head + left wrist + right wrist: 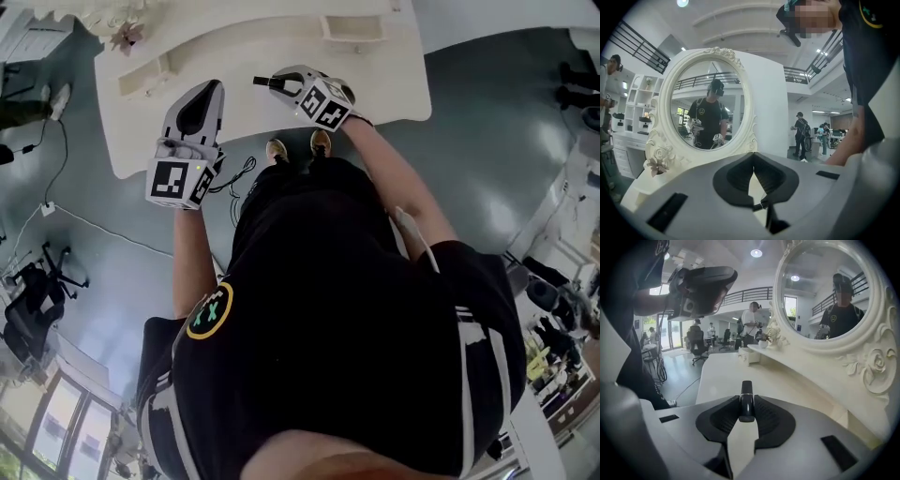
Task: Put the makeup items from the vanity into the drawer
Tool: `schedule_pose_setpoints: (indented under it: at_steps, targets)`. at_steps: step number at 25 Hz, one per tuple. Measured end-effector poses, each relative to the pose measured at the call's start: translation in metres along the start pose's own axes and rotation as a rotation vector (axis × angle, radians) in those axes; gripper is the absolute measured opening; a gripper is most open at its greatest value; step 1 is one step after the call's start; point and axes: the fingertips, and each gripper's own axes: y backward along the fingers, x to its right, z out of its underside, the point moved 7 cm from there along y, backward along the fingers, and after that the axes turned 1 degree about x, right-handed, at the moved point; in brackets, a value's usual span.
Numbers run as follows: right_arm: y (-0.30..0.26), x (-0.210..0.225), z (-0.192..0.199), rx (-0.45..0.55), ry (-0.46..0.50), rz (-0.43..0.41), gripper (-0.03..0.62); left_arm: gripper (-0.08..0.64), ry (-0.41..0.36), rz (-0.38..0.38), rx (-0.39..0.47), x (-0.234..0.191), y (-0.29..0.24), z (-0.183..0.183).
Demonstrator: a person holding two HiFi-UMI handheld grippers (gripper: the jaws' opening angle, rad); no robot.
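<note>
Right gripper (pixel 746 405) fingers pinch a dark makeup tube (pixel 746 391), left gripper (pixel 753 159) fingers closed, empty; next, likely carry it to the drawer

- A large open-plan office hall rather than a home: a railed mezzanine (pixel 750 294) runs beneath a high ceiling with recessed lights (pixel 756 253).
- Office chairs (pixel 698 345) and standing people (pixel 802 133) fill the background.
- A white vanity desk (pixel 281 94) with an ornate oval mirror (pixel 710 105) stands on the glossy grey floor (pixel 487 141), where a cable (pixel 94 225) trails.
</note>
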Motion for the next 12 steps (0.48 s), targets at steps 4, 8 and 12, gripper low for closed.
schedule_pose_setpoints:
  at_steps: [4, 8, 12]
  targets:
    - [0.031, 0.025, -0.006, 0.025, 0.010, 0.073, 0.117, 0.021, -0.005, 0.052, 0.014, 0.005, -0.021, -0.004]
    - [0.064, 0.052, -0.004, 0.015, 0.015, 0.150, 0.117, 0.021, -0.009, 0.107, 0.027, 0.012, -0.041, -0.008]
    - [0.097, 0.082, 0.009, -0.016, -0.006, 0.225, 0.117, 0.021, -0.013, 0.149, 0.035, 0.016, -0.058, -0.010]
